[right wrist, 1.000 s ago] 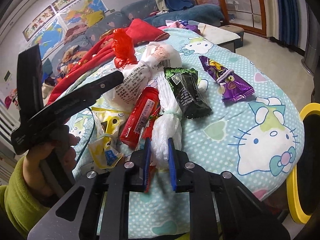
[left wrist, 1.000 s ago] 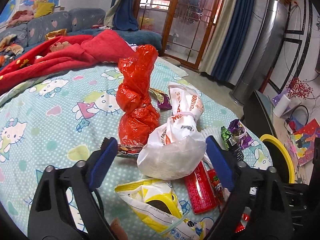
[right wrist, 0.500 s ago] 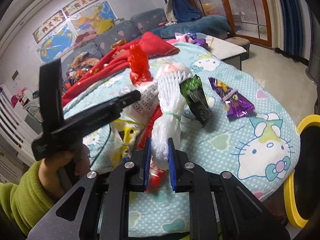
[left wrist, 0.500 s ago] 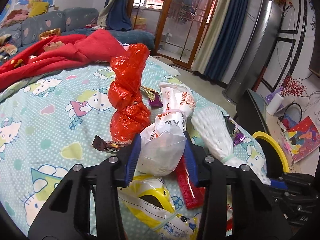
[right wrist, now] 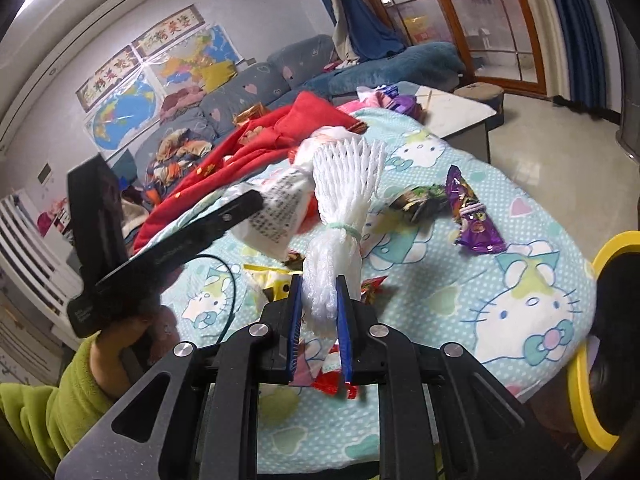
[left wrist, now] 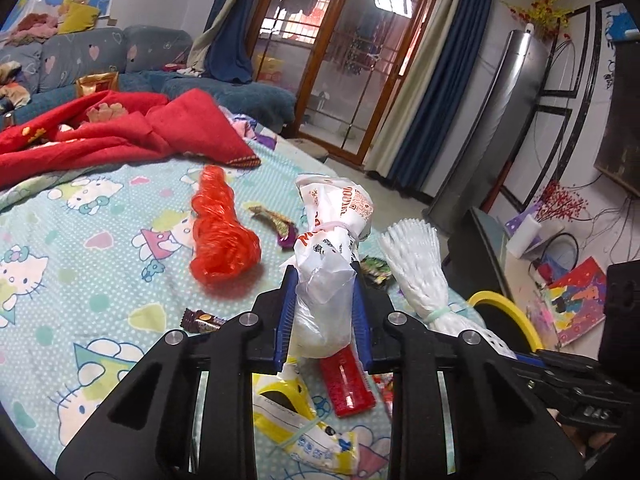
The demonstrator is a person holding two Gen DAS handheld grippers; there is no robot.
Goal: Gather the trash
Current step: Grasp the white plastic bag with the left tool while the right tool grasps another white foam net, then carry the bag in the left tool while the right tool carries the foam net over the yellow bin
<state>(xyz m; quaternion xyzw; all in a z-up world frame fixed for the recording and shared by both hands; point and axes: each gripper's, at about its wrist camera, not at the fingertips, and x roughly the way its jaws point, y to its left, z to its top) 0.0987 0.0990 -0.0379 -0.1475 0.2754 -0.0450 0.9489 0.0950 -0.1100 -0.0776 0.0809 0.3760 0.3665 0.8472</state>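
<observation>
Left wrist view: your left tool (left wrist: 322, 312) is clamping the knotted white plastic bag (left wrist: 328, 264), hiding its base; your right tool (right wrist: 319, 316) is pinching the white foam net sleeve (right wrist: 340, 216).

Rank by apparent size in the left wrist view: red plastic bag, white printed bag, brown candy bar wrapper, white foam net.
1. white printed bag, though nearness to the camera inflates it
2. red plastic bag and white foam net: look alike, unranked
3. brown candy bar wrapper
</observation>
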